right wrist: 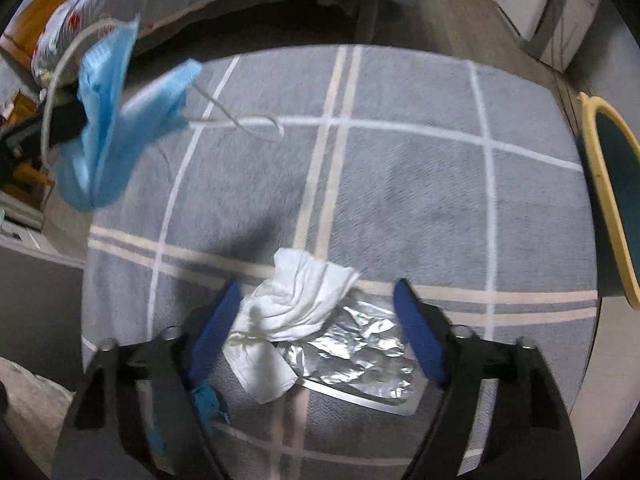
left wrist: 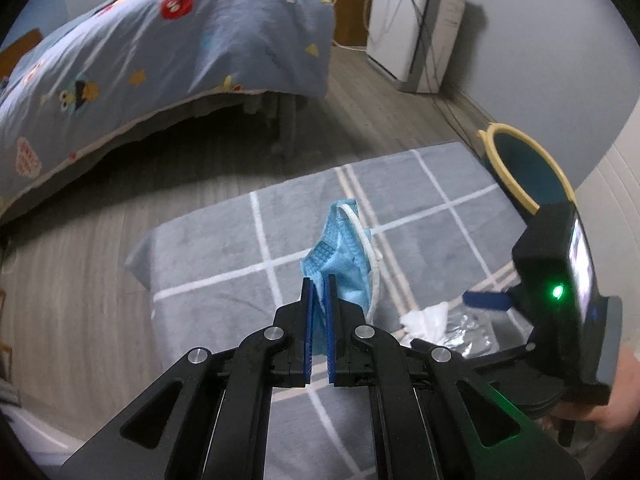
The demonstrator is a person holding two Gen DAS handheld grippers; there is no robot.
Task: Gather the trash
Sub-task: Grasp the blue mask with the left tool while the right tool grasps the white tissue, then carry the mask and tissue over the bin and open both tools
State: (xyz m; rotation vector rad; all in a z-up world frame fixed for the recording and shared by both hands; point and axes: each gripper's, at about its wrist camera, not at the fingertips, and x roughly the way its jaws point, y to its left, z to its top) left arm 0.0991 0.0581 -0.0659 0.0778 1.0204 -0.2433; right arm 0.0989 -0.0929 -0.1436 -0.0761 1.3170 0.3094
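Note:
My left gripper (left wrist: pixel 319 280) is shut on a blue face mask (left wrist: pixel 340 252) with white ear loops and holds it above the grey checked rug (left wrist: pixel 224 248). The mask also shows in the right wrist view (right wrist: pixel 108 120), hanging in the air at the upper left. My right gripper (right wrist: pixel 318 294) is open, low over the rug (right wrist: pixel 400 180), with a crumpled white tissue (right wrist: pixel 300 300) and a silver foil wrapper (right wrist: pixel 360 356) between its fingers. The tissue (left wrist: pixel 426 318) and foil (left wrist: pixel 472 332) also show in the left wrist view, beside the right gripper's body (left wrist: pixel 560 280).
A bin with a yellow rim and teal inside (left wrist: pixel 524 168) stands at the rug's right edge, also in the right wrist view (right wrist: pixel 608 192). A bed with a blue patterned quilt (left wrist: pixel 160 60) lies to the far left. A white appliance with cables (left wrist: pixel 416 28) stands by the far wall.

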